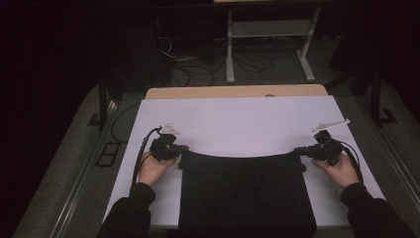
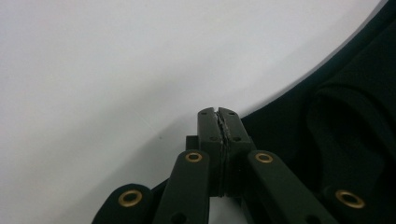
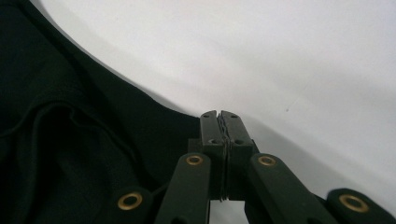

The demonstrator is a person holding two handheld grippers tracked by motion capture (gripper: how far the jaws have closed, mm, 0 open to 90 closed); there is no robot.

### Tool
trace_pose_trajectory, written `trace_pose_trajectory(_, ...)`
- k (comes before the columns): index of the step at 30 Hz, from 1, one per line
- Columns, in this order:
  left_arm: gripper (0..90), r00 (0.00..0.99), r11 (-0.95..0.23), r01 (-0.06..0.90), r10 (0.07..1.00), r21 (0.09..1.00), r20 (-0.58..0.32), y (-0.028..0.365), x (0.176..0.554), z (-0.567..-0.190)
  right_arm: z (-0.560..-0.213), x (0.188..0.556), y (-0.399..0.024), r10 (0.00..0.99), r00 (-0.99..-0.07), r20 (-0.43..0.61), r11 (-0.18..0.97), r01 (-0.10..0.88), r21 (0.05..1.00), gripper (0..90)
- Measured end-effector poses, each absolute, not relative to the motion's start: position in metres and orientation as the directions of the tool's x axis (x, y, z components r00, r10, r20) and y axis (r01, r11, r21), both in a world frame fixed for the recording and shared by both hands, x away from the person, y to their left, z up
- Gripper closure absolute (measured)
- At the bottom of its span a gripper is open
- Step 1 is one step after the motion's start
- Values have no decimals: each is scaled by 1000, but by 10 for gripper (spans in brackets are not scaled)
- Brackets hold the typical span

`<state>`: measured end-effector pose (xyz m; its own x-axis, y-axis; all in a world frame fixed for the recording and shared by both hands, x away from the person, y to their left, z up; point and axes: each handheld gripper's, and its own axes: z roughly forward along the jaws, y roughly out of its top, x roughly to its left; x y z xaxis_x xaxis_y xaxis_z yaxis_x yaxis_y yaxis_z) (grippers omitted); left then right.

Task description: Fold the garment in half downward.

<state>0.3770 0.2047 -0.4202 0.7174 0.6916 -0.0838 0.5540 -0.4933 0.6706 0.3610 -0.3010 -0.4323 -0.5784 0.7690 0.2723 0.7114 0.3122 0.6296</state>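
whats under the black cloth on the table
The black cloth lies flat on the white board, which shows bare around it. Whether anything lies beneath it cannot be seen. Each gripper, left and right, pinches a far corner.

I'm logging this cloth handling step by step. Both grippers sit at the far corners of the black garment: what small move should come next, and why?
Probably draw both corners toward the person to fold the black garment. The left gripper and right gripper are shut at its far corners, and the far edge sags between them on the white table.
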Motion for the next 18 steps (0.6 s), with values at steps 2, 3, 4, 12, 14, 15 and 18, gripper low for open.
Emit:
trace_pose_trajectory(2,881,718,-499,551,692,669,-76,204,378,-417,-430,363,-302,770,-579,269,313,710,631,877)
trace_pose_trajectory(3,882,723,-513,547,688,662,-65,203,379,-416,-429,363,-302,771,-578,270,309,709,634,877)
trace_pose_trajectory(4,882,727,-521,538,685,662,-52,203,380,-414,-428,364,-302,772,-576,268,309,709,634,877)
trace_pose_trajectory(12,882,714,-508,539,699,673,-44,205,385,-404,-423,371,-300,779,-571,259,301,703,645,877)
trace_pose_trajectory(14,882,708,-501,544,705,674,-47,205,387,-399,-420,375,-299,779,-574,255,306,701,644,877)
trace_pose_trajectory(15,882,711,-507,540,702,672,-42,204,388,-395,-419,376,-298,778,-576,250,309,698,646,878)
trace_pose_trajectory(18,881,712,-512,532,702,674,-29,204,390,-386,-415,382,-297,778,-577,249,306,694,651,877)
